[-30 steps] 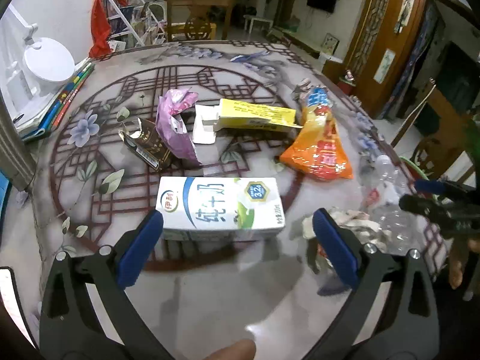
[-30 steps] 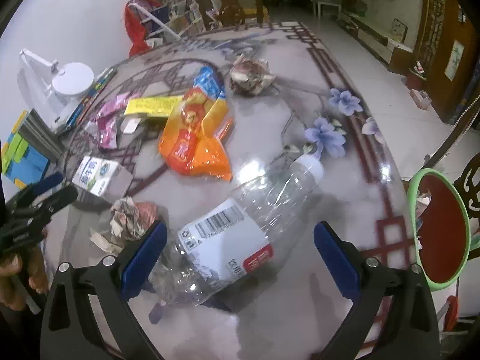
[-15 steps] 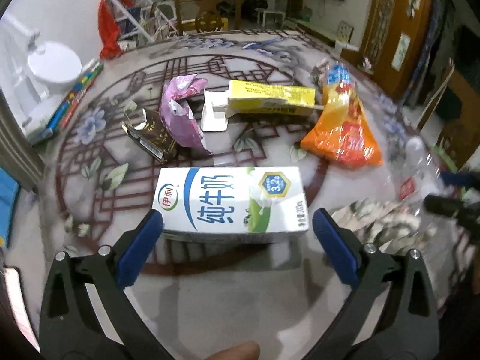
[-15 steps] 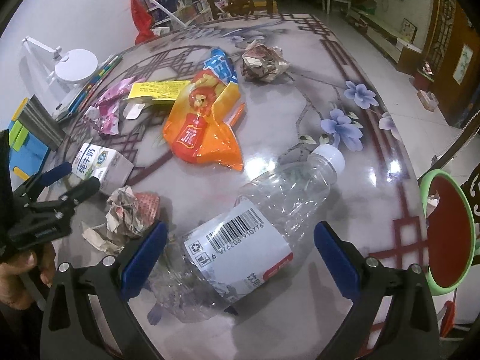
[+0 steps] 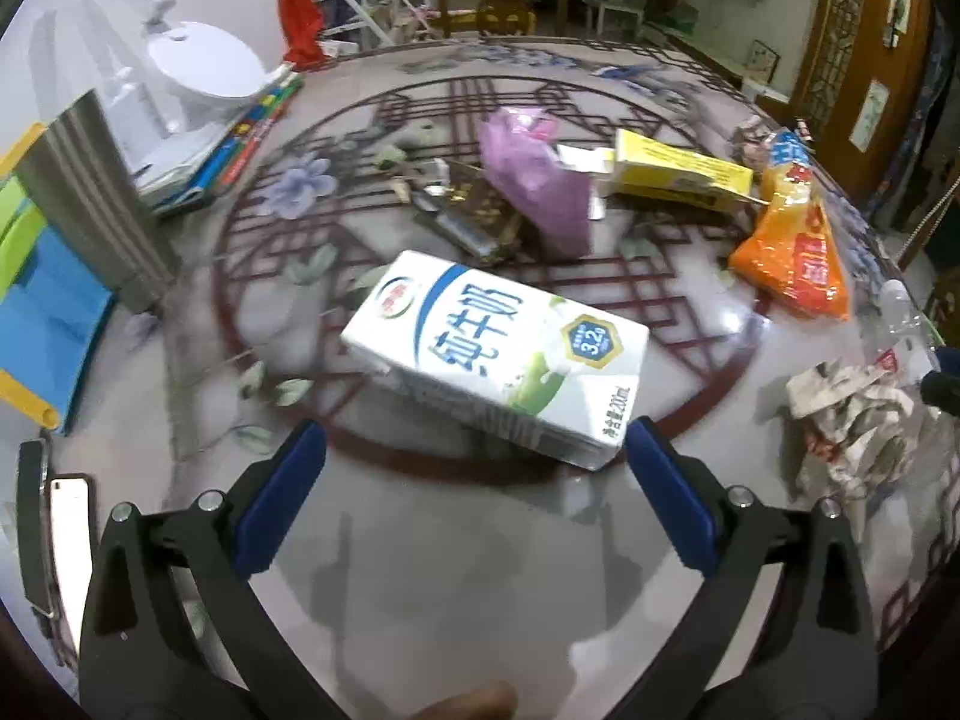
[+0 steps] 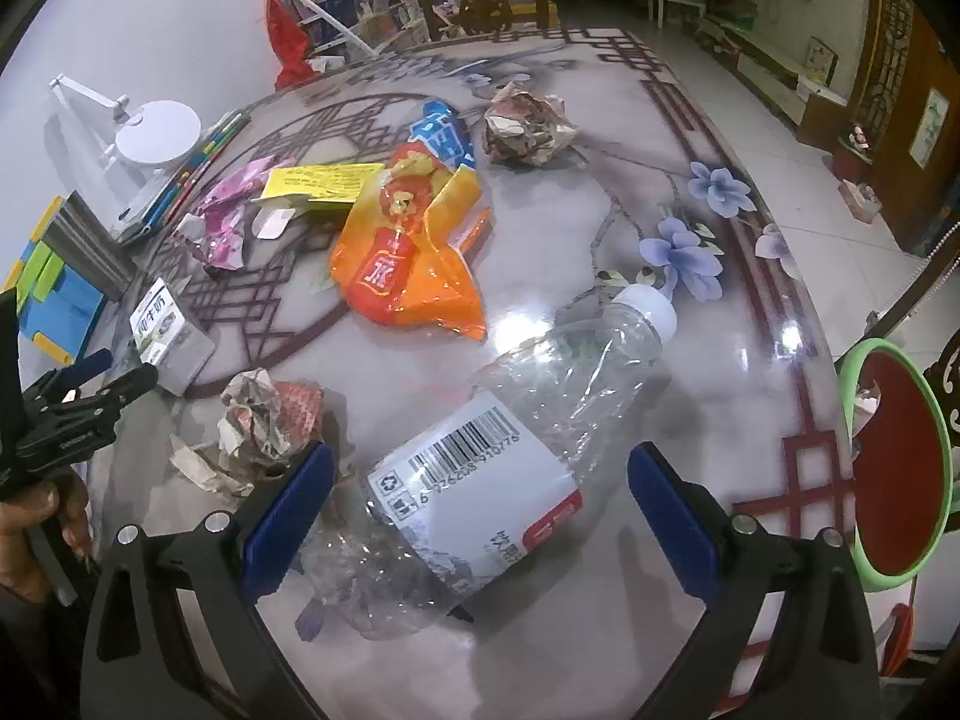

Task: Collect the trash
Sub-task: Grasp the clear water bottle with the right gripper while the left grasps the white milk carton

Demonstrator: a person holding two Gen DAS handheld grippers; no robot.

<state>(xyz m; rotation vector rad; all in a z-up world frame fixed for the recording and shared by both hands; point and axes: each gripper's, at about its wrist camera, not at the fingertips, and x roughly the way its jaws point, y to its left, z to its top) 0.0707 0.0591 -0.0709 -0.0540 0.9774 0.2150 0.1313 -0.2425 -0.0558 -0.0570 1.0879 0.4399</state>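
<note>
The left claw [image 5: 474,468] hangs with its blue pads spread wide and nothing between them, just short of a white milk carton [image 5: 498,354] that lies on its side, skewed, on the patterned worktop [image 5: 420,564]; the carton shows blue Chinese characters, a "32" badge and "200mL" near its edge. Behind it lie a dark flattened wrapper [image 5: 468,222], a purple foil bag [image 5: 537,186], a yellow box [image 5: 678,174] and an orange snack bag [image 5: 792,252]; a crumpled paper wad [image 5: 852,414] sits to the right. At the left edge stand a white desk lamp [image 5: 198,60], a stack of books [image 5: 240,144] and a grey-and-blue folder [image 5: 90,192]. The right claw [image 6: 480,492] is likewise wide open and empty, with a crushed clear plastic bottle [image 6: 498,468] lying between its pads, white cap pointing away; its label carries a barcode, a recycling mark and a red strip. A second paper ball [image 6: 525,126] rests farther back, and a green-rimmed red bin [image 6: 900,456] stands off the worktop's right side.
</note>
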